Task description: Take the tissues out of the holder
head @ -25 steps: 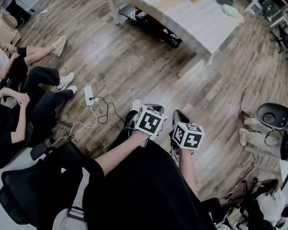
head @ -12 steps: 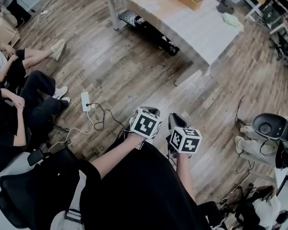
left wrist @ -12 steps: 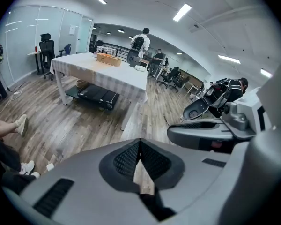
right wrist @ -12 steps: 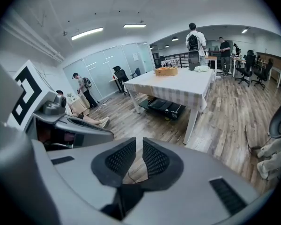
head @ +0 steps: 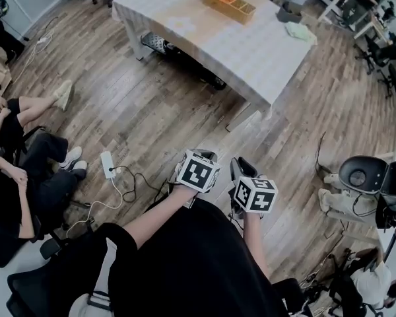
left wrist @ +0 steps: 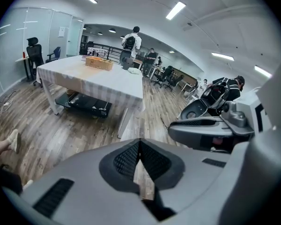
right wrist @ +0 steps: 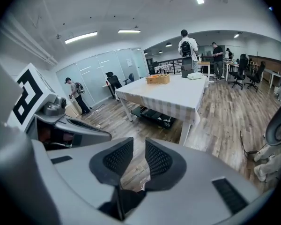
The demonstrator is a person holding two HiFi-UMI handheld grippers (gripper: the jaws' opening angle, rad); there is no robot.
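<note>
Two grey claws with black ribbed pads (right wrist: 118, 156) are held side by side, low in front of the person in black clothes. Both tip down toward the brown wooden floor (head: 152, 111).

The left claw (left wrist: 139, 141) is squeezed closed. Its pads meet at the tips and nothing is caught between them. The right claw (right wrist: 139, 139) has just been opening a little. A thin gap shows between its pads, and only floor can be seen through that gap. So both claws are empty.

I think they hang low like this because the job has not started. The person is well apart from the long table with the pale checked cloth (head: 211, 41), so there is nothing to grab yet.

The things for the job look to be at the far end of that table. A light wooden box (head: 231, 4) with small parts inside stands there, and something orange lies in one end of it. Near it are a small dark thing (head: 287, 12) and a pale soft lump (head: 301, 33) close to the table's edge.

From here they are too small for me to tell which one is the holder, and I cannot see the tissues. My guess is that the person must get close to the table first. Then one claw could steady the holder while the other pulls.
</note>
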